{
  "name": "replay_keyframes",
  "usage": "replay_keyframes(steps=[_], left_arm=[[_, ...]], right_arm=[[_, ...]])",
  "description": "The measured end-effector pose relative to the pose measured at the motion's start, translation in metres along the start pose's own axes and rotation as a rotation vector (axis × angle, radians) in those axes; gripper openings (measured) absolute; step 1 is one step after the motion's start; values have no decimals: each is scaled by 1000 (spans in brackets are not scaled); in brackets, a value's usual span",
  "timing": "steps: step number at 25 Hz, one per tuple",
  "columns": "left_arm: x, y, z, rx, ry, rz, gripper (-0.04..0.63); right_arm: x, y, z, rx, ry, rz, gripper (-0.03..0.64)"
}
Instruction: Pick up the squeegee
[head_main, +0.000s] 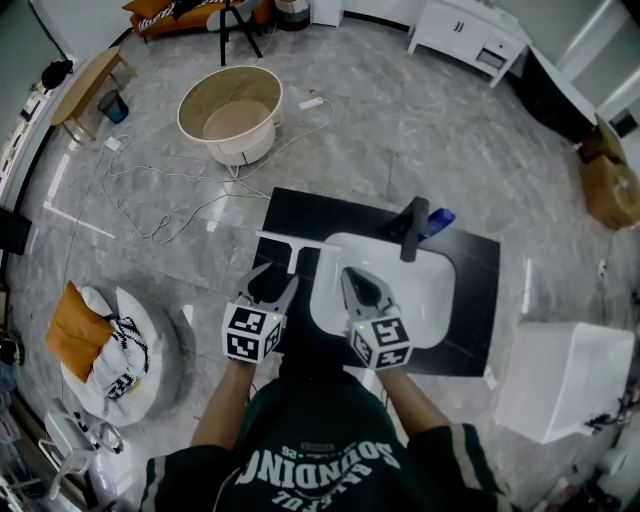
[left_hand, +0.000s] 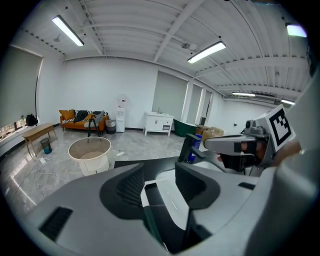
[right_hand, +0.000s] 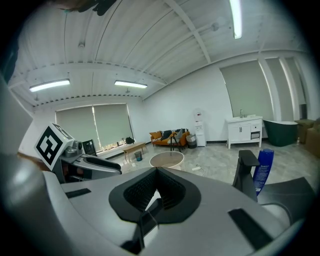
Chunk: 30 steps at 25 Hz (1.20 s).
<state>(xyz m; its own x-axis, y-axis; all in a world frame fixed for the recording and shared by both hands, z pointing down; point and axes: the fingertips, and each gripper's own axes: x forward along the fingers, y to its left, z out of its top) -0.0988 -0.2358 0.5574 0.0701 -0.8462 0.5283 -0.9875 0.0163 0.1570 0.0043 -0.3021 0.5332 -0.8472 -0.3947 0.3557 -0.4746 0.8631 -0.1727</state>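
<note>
Here, the squeegee (head_main: 300, 241) lies mid-frame on the black bench (head_main: 472, 275), blade crosswise, handle pointing down-frame between the spread jaws of the nearer left gripper (head_main: 277, 276). The right gripper (head_main: 352, 281) waits alongside, jaws pressed together, empty.

On countertop (head_main: 300, 212): squeegee (head_main: 290, 239) left of basin (head_main: 440, 300); faucet (head_main: 414, 228) behind basin, bottle (head_main: 439, 220) beside faucet.

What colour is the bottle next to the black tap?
The bottle is blue. It shows best in the right gripper view.
</note>
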Motion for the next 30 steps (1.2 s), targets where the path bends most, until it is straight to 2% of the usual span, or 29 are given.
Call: replay_keyframes(steps=[15,23,30], left_arm=[[34,-3,-79,-60,179,15,172],[55,9,-106,-113,209,72,172],[80,23,-111,-133,239,92,172]], right_arm=[[-3,-10,-31,30,69,-18,0],[-5,-15,-55,59,117,-32,0],[1,-27,-61,73,132,-44,0]])
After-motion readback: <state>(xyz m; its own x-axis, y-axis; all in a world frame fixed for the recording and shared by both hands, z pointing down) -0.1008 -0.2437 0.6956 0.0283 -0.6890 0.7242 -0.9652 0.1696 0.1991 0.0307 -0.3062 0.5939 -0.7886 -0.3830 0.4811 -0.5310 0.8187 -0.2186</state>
